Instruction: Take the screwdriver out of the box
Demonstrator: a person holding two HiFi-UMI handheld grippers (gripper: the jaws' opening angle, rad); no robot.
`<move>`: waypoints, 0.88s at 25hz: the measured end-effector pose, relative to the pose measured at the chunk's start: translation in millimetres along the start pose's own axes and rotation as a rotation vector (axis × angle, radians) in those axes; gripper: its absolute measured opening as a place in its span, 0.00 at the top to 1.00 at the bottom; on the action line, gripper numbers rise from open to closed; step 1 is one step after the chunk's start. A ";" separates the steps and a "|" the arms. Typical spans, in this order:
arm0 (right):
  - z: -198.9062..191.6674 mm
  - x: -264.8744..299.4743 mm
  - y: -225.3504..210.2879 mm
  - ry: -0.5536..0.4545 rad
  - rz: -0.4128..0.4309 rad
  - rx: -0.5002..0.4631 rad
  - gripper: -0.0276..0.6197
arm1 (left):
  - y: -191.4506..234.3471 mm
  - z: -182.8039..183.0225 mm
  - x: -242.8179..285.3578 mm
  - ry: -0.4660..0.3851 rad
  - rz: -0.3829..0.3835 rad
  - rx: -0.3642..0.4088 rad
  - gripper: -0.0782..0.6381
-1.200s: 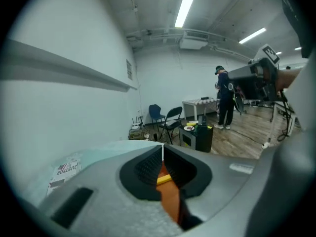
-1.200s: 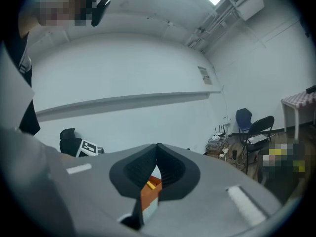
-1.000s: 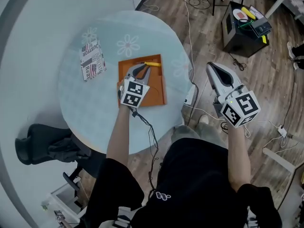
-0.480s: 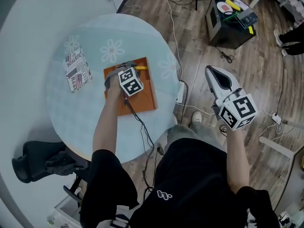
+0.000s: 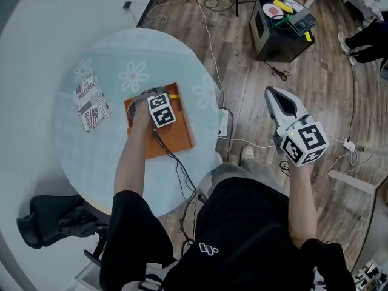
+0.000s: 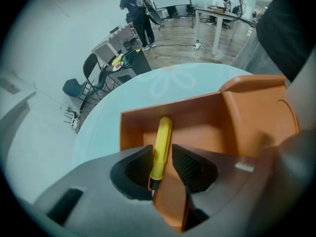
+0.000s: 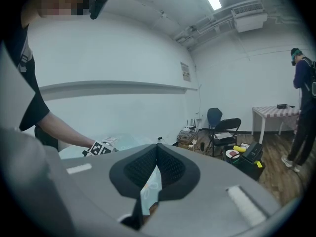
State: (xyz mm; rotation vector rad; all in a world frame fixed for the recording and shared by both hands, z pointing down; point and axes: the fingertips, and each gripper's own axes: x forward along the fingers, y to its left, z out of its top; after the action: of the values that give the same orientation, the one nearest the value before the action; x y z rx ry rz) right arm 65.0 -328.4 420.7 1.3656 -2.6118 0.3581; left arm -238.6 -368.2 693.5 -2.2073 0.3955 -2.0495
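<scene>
The yellow-handled screwdriver [image 6: 160, 147] lies in the open orange box [image 6: 207, 117] along its end wall; in the head view only a bit of the yellow handle [image 5: 174, 96] shows. My left gripper [image 6: 162, 164] points steeply down into the orange box [image 5: 176, 135]. Its jaws are apart with the handle between them; the handle lies close to one pad, with a gap to the other. In the head view the marker cube hides most of the left gripper [image 5: 148, 99]. My right gripper [image 5: 273, 91] hovers off the table over the floor, shut and empty, and the right gripper [image 7: 157, 149] shows its tips meeting.
The round pale-blue table [image 5: 91, 156] also carries a printed packet [image 5: 90, 103] at its left. A black cabinet [image 5: 279, 26] with coloured items stands on the wooden floor at the back right. Cables trail across the floor. A black chair [image 5: 48, 220] sits at the table's near left.
My left gripper has come down into the orange box, rolled, and opened its jaws around the screwdriver handle. The right gripper has shifted only slightly, staying shut.
</scene>
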 end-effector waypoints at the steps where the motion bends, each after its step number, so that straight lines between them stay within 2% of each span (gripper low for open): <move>1: 0.0 0.9 1.4 0.001 0.004 -0.002 0.94 | -2.8 0.5 0.6 0.013 -0.008 0.034 0.74; 4: -0.3 4.1 8.3 0.004 0.020 -0.009 0.94 | -5.9 2.0 1.9 0.063 -0.016 0.097 0.76; 8: -1.8 8.2 19.0 0.011 0.038 -0.016 0.94 | -5.2 3.0 2.8 0.081 0.008 0.098 0.77; 12: -0.2 10.5 25.9 0.008 0.055 -0.022 0.94 | -7.3 0.6 -12.7 0.038 0.041 0.002 0.77; 15: 1.5 11.8 28.0 -0.001 0.064 -0.015 0.94 | 1.9 3.1 -43.8 -0.029 0.118 -0.087 0.77; 19: 7.5 24.5 48.1 -0.027 0.120 -0.010 0.94 | 20.1 5.3 -99.0 -0.152 0.246 -0.225 0.77; 22: 15.1 36.3 69.8 -0.045 0.182 -0.018 0.94 | 29.7 15.0 -142.2 -0.283 0.323 -0.331 0.77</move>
State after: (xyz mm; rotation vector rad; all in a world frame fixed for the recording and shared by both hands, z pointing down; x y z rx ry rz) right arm -13.7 -322.6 406.6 1.1457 -2.7777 0.3314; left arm -235.6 -361.6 547.6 -2.3685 1.0432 -1.5709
